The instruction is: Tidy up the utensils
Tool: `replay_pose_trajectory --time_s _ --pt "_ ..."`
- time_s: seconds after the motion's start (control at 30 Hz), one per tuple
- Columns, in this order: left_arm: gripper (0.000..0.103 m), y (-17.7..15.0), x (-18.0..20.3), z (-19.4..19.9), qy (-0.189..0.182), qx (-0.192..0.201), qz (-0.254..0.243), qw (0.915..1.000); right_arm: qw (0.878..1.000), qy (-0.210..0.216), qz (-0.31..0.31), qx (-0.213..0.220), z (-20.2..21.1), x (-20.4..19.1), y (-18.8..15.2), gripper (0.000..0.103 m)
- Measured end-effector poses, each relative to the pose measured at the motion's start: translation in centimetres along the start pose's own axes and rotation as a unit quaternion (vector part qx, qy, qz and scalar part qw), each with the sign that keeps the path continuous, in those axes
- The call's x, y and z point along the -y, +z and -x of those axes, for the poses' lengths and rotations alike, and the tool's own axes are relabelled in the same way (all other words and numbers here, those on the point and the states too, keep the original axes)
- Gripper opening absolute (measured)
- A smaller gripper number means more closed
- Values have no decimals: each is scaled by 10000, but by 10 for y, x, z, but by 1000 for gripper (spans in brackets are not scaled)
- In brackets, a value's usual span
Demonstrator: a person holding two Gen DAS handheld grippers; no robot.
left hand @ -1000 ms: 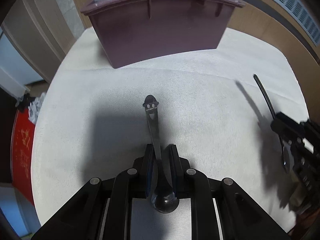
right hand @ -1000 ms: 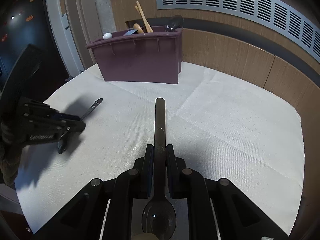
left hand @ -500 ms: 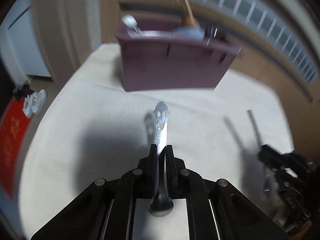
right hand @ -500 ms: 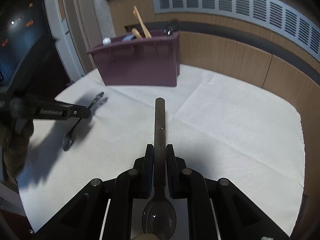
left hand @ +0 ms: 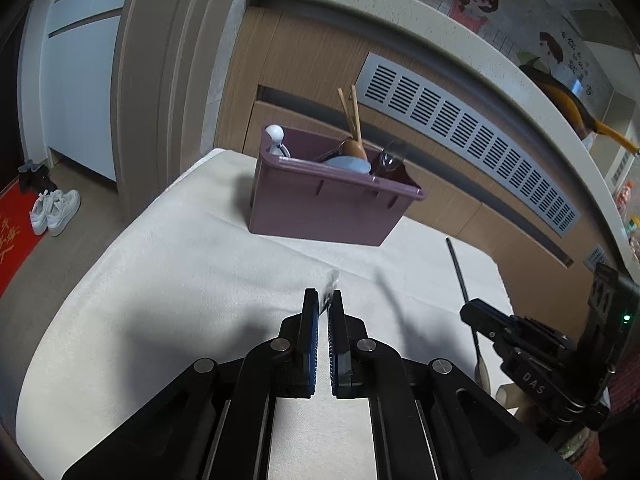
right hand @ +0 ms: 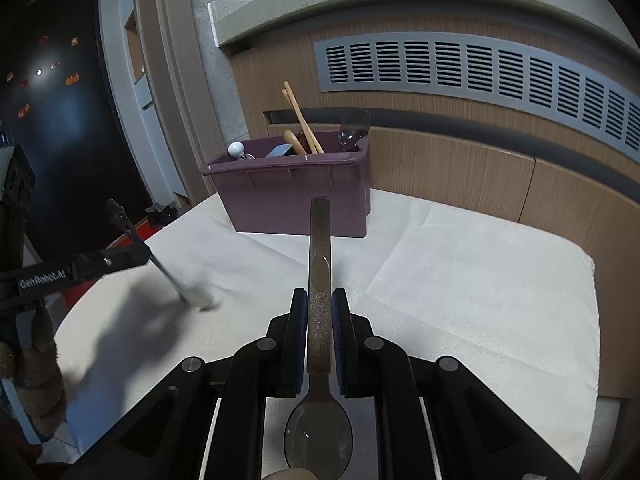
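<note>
My left gripper (left hand: 324, 297) is shut on a small silver spoon (left hand: 331, 282), which shows only as a thin, blurred edge between the pads. In the right wrist view the left gripper (right hand: 142, 255) holds that silver spoon (right hand: 160, 266) mid-handle above the cloth, smiley end up and blurred bowl down. My right gripper (right hand: 319, 298) is shut on a dark spoon (right hand: 319, 248), handle pointing forward and bowl toward the camera. The right gripper (left hand: 472, 314) and the dark spoon (left hand: 460, 272) also show at the right of the left wrist view. A purple bin (left hand: 320, 208) (right hand: 296, 200) stands ahead.
The bin holds chopsticks (right hand: 302, 120), a wooden spoon, a white-knobbed piece (right hand: 236, 148) and a clear utensil (right hand: 352, 130). A white cloth (right hand: 460, 272) covers the table, which ends at a wooden wall with a vent (right hand: 480, 68). Shoes (left hand: 54, 210) lie on the floor to the left.
The left gripper has lifted the silver spoon off the cloth, risen and tilted its view upward, with the spoon now edge-on. The right gripper has risen a little with the dark spoon.
</note>
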State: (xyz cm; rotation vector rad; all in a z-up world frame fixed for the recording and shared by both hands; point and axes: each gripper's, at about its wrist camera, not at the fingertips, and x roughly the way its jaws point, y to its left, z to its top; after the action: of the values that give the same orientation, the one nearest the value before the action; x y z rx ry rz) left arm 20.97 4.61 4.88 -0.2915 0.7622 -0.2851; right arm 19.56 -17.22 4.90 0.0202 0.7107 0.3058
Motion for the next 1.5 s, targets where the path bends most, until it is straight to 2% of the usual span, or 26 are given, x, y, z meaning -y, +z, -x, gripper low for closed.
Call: replay_pose_trajectory --time_s 0.2,0.4,0.47,0.53,0.63,0.67,0.77,0.9,1.0,1.13,1.2,1.23,1.27,1.4,1.5 --pt "4 -1 3 0 -71 -61 -38 9999 9999 39 -13 -156 -4 3 3 11" --pt "8 -14 6 1 -316 -627 -536 9961 9943 176 75 -1046 -28 7 -11 12" --pt "14 -22 0 3 -412 -811 -611 9940 9922 325 -47 -1201 -32 12 -17 12" --pt "32 -28 -5 4 -420 -936 -656 9926 9923 362 -96 -1177 -30 14 -20 13" --pt "45 -33 -11 -2 -445 -1202 -615 9898 9933 360 -30 -1101 -27 13 -21 16" --pt "46 -34 -12 -8 -399 -1311 -605 9887 9935 337 6 -1085 -27 12 -21 16" --pt "47 -38 -2 -34 -81 -1481 -847 9853 9938 300 29 -1067 -29 11 -21 16" --pt "47 -39 13 -70 158 -1638 -1203 9790 9939 283 -1 -1068 -28 13 -22 16" --pt "47 -39 20 -94 475 -1712 -1428 9737 9946 119 120 -1022 -23 13 -24 16" --pt "46 -37 26 -100 684 -1653 -1592 9709 9947 -100 307 -972 -19 15 -25 16" --pt "44 -38 26 -99 713 -1677 -1548 9710 9940 -24 327 -1046 -23 15 -23 16" --pt "31 -38 26 -97 714 -1663 -1478 9723 9930 41 349 -1127 -27 15 -22 16" --pt "29 -38 24 -93 693 -1626 -1368 9747 9921 86 375 -1193 -30 14 -21 16" --pt "29 -35 13 -77 645 -1340 -1046 9833 9866 125 509 -1547 -56 5 -14 17" --pt "29 -33 4 -65 546 -1217 -831 9876 9820 -8 528 -1812 -76 -1 -12 16"
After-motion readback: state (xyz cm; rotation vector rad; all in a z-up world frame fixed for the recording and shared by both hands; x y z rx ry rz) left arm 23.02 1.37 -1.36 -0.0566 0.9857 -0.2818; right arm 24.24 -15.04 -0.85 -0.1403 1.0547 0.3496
